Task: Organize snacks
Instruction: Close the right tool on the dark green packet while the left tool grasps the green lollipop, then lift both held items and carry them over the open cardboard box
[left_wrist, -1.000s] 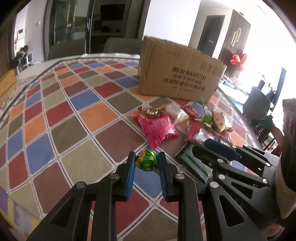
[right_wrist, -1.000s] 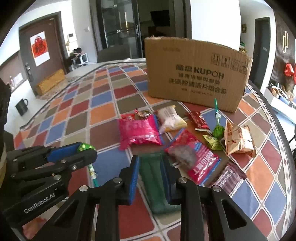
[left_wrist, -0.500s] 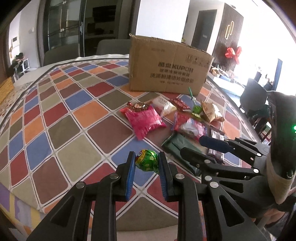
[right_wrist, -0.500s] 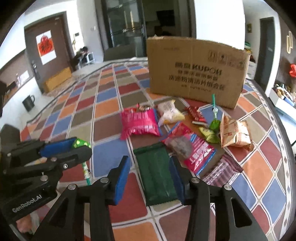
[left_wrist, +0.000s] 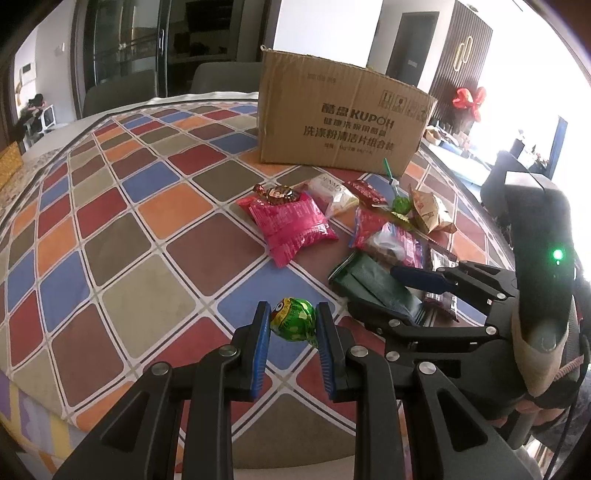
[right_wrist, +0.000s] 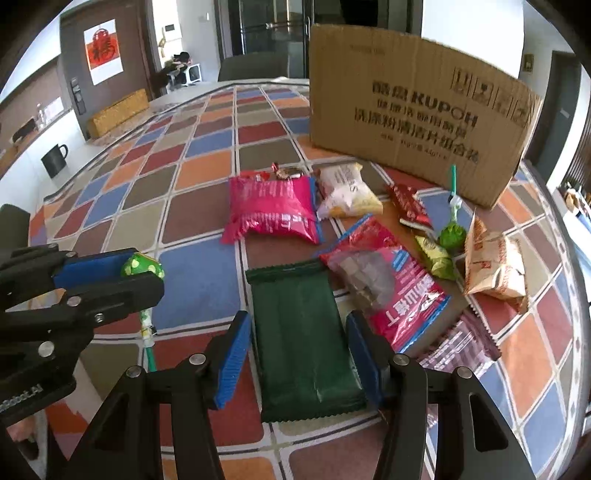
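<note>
My left gripper (left_wrist: 291, 325) is shut on a green-wrapped lollipop (left_wrist: 293, 318), held above the checked tablecloth; in the right wrist view the same lollipop (right_wrist: 142, 266) hangs with its stick pointing down. My right gripper (right_wrist: 299, 343) straddles a dark green flat packet (right_wrist: 301, 332) lying on the cloth; its jaws are opening, one on each side of the packet, and the pads do not press it. Beyond lie a pink bag (right_wrist: 271, 210), a red-and-blue pouch (right_wrist: 388, 280) and a cardboard box (right_wrist: 417, 125).
More snacks lie at the right: a white packet (right_wrist: 347, 192), a small red packet (right_wrist: 410, 205), a second green lollipop (right_wrist: 452, 230), an orange-white bag (right_wrist: 493, 262) and a dark striped packet (right_wrist: 458, 345). The table's near edge (left_wrist: 44, 417) is close.
The right gripper's jaws have spread from nearly shut to wide and have sunk lower around the green packet. The left gripper still holds the lollipop in about the same place.
</note>
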